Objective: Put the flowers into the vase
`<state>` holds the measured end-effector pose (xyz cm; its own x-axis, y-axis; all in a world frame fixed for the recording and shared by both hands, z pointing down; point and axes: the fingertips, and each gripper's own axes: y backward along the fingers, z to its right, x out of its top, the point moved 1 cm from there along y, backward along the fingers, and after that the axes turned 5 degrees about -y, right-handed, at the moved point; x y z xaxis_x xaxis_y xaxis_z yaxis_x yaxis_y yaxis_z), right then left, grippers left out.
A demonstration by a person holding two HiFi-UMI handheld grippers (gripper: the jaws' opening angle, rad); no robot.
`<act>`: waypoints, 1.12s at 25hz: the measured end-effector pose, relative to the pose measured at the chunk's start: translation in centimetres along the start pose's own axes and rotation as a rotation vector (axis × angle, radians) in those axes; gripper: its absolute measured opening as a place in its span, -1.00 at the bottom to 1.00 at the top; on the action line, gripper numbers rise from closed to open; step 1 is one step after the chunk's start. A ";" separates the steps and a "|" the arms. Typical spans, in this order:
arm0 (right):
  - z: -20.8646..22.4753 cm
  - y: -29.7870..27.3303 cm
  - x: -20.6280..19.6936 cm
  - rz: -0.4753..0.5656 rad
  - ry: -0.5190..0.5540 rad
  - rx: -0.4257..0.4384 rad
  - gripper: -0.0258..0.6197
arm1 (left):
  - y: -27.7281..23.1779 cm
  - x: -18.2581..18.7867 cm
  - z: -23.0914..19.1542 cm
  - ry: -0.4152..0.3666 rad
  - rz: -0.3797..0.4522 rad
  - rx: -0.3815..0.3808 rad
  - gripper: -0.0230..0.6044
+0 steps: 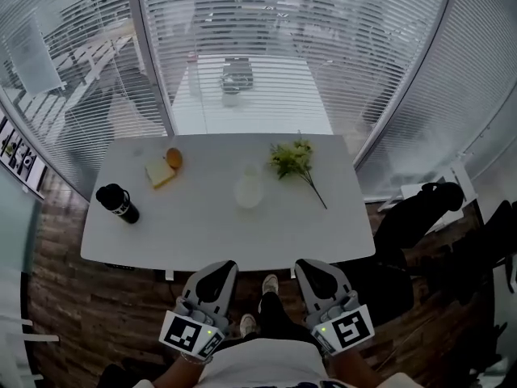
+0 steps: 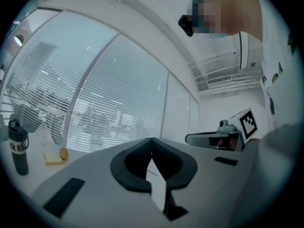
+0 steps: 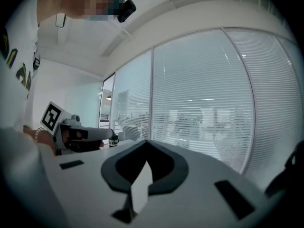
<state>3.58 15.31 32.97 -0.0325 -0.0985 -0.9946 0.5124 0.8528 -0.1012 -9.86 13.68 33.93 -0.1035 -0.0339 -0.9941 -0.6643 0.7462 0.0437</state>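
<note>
green-leaved flowers (image 1: 296, 162) flat on the white table (image 1: 202, 225), just beside an upright clear vase (image 1: 249, 190)

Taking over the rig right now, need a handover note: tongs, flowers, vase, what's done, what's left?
Left tongs: shut, empty, short of the white table's near edge.
Right tongs: shut, empty, also short of that edge.
Bunch of green-and-yellow flowers: lying flat on the table, right of the translucent white vase at mid-table.
Done: nothing, flowers untouched.
Left: grasp the flowers and stand them in the vase.
</note>
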 end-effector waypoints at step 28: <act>19.3 -11.6 3.9 0.051 0.010 0.034 -0.89 | -22.1 3.1 -5.9 -0.066 0.037 0.044 -0.88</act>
<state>14.09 -4.85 30.65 -0.0144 -0.0499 -0.9986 0.5426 0.8385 -0.0497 0.10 -6.87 30.52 -0.0773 0.0375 -0.9963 -0.6277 0.7746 0.0778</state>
